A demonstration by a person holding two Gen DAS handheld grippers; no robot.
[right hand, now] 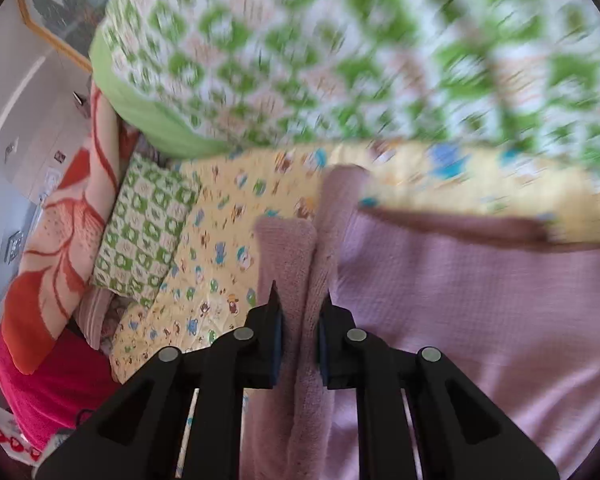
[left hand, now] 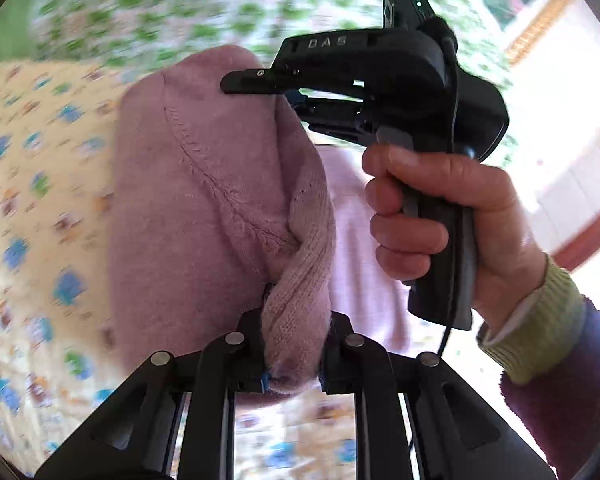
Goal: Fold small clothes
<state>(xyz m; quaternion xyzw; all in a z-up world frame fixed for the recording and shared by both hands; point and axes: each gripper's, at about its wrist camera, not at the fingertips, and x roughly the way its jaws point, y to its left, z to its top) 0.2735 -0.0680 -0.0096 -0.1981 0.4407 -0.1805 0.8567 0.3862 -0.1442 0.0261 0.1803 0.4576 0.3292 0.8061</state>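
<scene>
Both tongs pinch pink knit sweater (left hand: pixel 220 184): left gripper (left hand: pixel 290 344) on bunched fold, right gripper (right hand: pixel 298 344) on edge strip w/ right hand (left hand: pixel 440 216) beside, garment lifted over yellow print sheet (right hand: pixel 228 216), green quilt (right hand: pixel 340 48) behind.

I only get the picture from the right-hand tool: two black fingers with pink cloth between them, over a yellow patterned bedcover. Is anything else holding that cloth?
Observer: Yes. The left gripper is shut on a bunched knit part of the same pink sweater.
Operator: And who is holding my tool?
Observer: A hand is wrapped around its handle, with a yellow-green cuff at the wrist.
Operator: Where on the sweater does my tool bite?
Observer: Seen from the left camera, the right gripper pinches the sweater's upper edge, above a long knitted seam.
</scene>
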